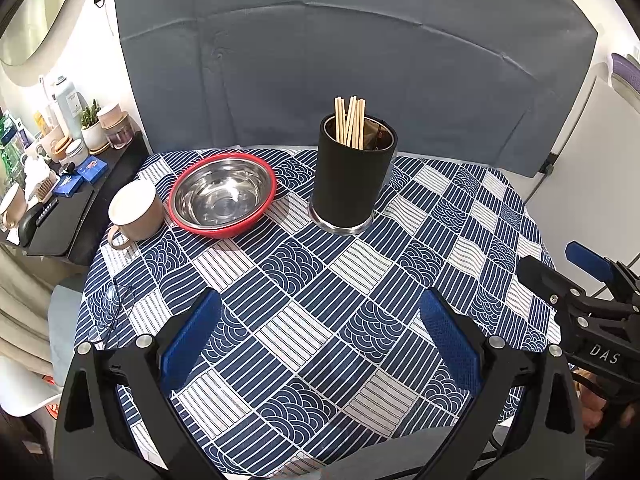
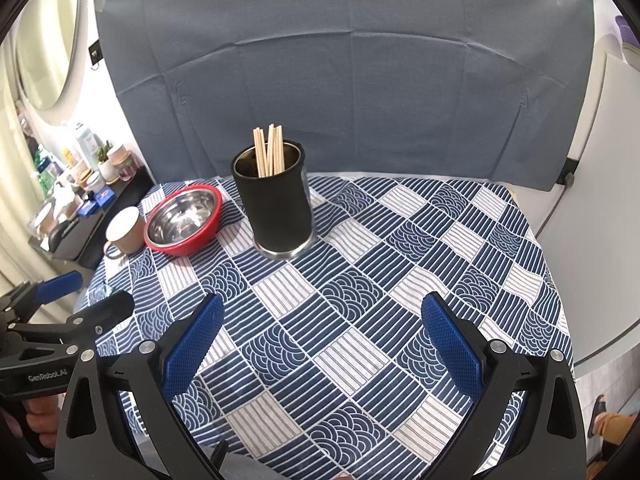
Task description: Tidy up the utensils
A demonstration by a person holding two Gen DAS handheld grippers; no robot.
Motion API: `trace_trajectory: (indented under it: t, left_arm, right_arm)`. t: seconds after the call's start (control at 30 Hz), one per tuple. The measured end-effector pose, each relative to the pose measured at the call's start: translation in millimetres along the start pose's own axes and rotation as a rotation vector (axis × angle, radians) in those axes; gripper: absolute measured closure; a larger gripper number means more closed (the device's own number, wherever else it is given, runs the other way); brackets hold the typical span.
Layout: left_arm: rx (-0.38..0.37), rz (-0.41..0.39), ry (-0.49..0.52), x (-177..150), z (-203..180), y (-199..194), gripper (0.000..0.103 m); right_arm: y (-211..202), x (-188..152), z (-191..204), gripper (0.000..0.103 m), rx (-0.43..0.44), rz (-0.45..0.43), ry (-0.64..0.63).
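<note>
- Holding both tools above the near edge of the table, we see the blue-and-white patterned tablecloth [image 1: 304, 280] spread under them, with its far edge meeting a grey fabric backdrop [image 1: 360, 60].
- Our left gripper [image 1: 320, 344] has its blue-padded fingers [image 1: 192, 344] spread wide, with nothing between them; only cloth shows in the gap.
- Our right gripper [image 2: 320, 348] is just as wide apart and also carries nothing; its blue pads [image 2: 452, 344] frame bare cloth.
- In the left wrist view, the right gripper shows from the side at 3 o'clock; in the right wrist view, the left gripper sits at 9 o'clock, beyond the cloth's edge.
- The bundle of pale wooden chopsticks [image 1: 350, 120] stands upright in the black cylindrical holder with a metal base [image 1: 352, 176], at 12 o'clock from the left gripper and 11 o'clock from the right.
- A shiny steel bowl with a red outer rim [image 1: 222, 196] sits near the holder, at its 9 o'clock, apart from it.
- A beige ceramic mug with a white inside [image 1: 134, 210] stands just beside the bowl, further toward 9 o'clock, handle toward us.
- A pair of clear-lensed glasses [image 1: 114, 300] lies on the cloth at the left gripper's 10 o'clock.
- A dark side shelf crowded with jars and bottles [image 1: 60, 152] stands beyond the table at 10 o'clock.
</note>
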State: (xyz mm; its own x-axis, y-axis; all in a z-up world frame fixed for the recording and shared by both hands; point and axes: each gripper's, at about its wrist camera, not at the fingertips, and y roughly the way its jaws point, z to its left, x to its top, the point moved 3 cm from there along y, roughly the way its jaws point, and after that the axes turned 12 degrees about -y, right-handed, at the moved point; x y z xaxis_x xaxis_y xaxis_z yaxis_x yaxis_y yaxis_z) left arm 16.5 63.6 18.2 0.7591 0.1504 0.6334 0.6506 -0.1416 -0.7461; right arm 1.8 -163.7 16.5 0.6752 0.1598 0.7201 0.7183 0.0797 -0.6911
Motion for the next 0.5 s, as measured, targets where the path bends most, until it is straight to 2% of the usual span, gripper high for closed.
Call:
trace_trajectory:
  t: [0.5]
  left_arm:
    - [-0.011,0.014,-0.025,1.1,3.7,3.5,0.006]
  right_arm:
    - [0.5,0.2,0.1,0.008,0.000,0.001,-0.003]
